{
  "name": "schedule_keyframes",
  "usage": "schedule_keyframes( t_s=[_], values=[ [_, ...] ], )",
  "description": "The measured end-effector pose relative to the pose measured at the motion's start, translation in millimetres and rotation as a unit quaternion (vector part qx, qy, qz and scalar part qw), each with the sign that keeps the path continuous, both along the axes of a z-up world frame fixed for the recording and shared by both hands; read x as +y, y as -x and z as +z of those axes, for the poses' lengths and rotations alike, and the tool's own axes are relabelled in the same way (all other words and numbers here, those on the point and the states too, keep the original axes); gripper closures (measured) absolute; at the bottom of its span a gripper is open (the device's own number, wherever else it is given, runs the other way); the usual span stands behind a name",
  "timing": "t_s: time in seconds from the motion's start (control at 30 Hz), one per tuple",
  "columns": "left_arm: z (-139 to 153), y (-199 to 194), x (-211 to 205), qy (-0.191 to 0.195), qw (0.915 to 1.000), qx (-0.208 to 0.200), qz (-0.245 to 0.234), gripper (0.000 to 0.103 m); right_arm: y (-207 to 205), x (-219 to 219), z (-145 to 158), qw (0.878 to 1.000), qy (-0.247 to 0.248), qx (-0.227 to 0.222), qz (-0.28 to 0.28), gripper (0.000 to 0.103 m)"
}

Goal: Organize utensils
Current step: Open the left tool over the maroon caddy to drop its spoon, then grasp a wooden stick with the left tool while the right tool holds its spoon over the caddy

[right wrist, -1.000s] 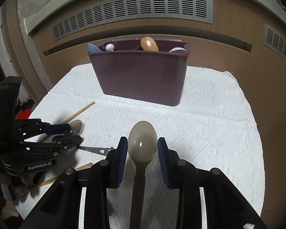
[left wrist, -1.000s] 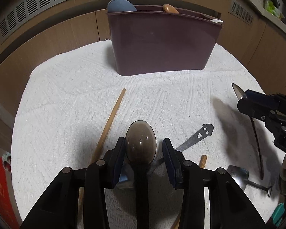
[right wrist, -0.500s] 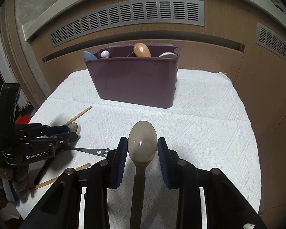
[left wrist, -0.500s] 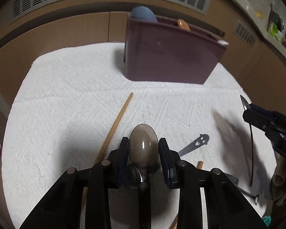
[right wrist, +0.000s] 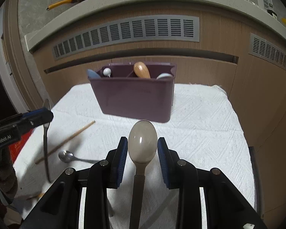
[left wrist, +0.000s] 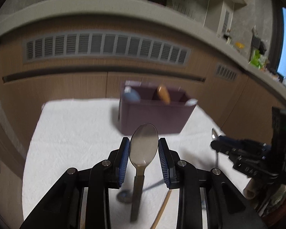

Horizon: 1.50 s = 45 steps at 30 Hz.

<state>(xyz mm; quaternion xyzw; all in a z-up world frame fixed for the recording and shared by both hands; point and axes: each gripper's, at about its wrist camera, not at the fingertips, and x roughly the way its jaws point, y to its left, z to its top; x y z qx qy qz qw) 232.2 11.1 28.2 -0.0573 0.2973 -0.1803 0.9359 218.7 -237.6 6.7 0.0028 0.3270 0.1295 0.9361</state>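
A maroon utensil caddy [left wrist: 154, 114] [right wrist: 135, 97] stands at the back of the white cloth and holds a wooden spoon [right wrist: 142, 70] and other utensils. My left gripper [left wrist: 144, 149] is shut on a dark metal spoon [left wrist: 144, 145] and holds it in the air, bowl forward; it also shows in the right wrist view [right wrist: 34, 117] with the spoon hanging down [right wrist: 45, 143]. My right gripper [right wrist: 142, 149] is shut on a similar spoon [right wrist: 142, 143], raised over the cloth in front of the caddy; it shows in the left wrist view [left wrist: 219, 141].
On the white cloth [right wrist: 200, 133] lie a wooden chopstick [right wrist: 66, 141] and a small steel spoon [right wrist: 66, 155]; another chopstick [left wrist: 162, 210] lies near the front. Wooden cabinet fronts with vents stand behind the table.
My left gripper closed on the dark spoon and lifted it off the cloth, tilting upward. The right gripper kept its spoon and rose a little.
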Motion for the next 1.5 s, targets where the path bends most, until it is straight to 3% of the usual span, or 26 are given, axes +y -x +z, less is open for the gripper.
schedule_keyframes(
  t_s=[0.03, 0.07, 0.1, 0.2, 0.27, 0.4, 0.53, 0.7, 0.8, 0.9, 1.03, 1.13, 1.23, 1.37, 1.5],
  values=[
    [19, -2, 0, 0.015, 0.9996, -0.021, -0.009, 0.072, -1, -1, 11, 1.000, -0.007, -0.012, 0.002, 0.074],
    [34, -4, 1, 0.024, 0.9989, -0.037, -0.015, 0.089, -2, -2, 28, 0.999, -0.009, -0.035, 0.005, 0.074],
    [54, -7, 1, 0.035, 0.9974, -0.061, -0.018, 0.093, -3, -1, 47, 0.998, -0.008, -0.063, 0.007, 0.074],
    [108, -23, -3, 0.059, 0.9900, -0.123, -0.034, 0.093, -12, 0, 117, 0.988, -0.012, -0.152, 0.014, 0.074],
    [134, -36, -6, 0.067, 0.9854, -0.152, -0.039, 0.093, -22, 0, 153, 0.982, -0.014, -0.186, 0.014, 0.074],
    [150, -56, -7, 0.058, 0.9828, -0.170, -0.042, 0.093, -46, 3, 186, 0.979, -0.006, -0.202, 0.022, 0.074],
    [122, -81, -2, 0.043, 0.9906, -0.126, -0.029, 0.093, -68, 16, 181, 0.980, 0.035, -0.195, 0.018, 0.075],
    [52, -105, 12, 0.048, 0.9986, -0.011, -0.017, 0.088, -73, 14, 158, 0.986, 0.024, -0.161, 0.030, 0.075],
    [1, -110, 10, 0.016, 0.9963, 0.076, -0.037, 0.076, -68, 17, 143, 0.988, 0.028, -0.144, 0.042, 0.075],
    [-41, -109, 1, -0.015, 0.9867, 0.147, -0.068, 0.076, -61, 22, 130, 0.990, 0.033, -0.129, 0.054, 0.075],
    [-64, -88, 2, -0.036, 0.9820, 0.170, -0.075, 0.076, -48, 20, 118, 0.991, 0.029, -0.117, 0.061, 0.075],
    [-74, -64, -2, -0.062, 0.9760, 0.174, -0.116, 0.075, -43, 18, 110, 0.992, 0.035, -0.106, 0.065, 0.075],
    [-82, -48, -3, -0.085, 0.9710, 0.184, -0.127, 0.075, -39, 16, 101, 0.993, 0.033, -0.092, 0.064, 0.075],
    [-78, -20, 17, -0.045, 0.9735, 0.198, -0.105, 0.075, -27, 8, 95, 0.994, 0.028, -0.090, 0.056, 0.075],
    [-84, 14, 8, -0.025, 0.9647, 0.219, -0.145, 0.075, -24, 4, 88, 0.995, 0.026, -0.082, 0.051, 0.075]
  ],
)
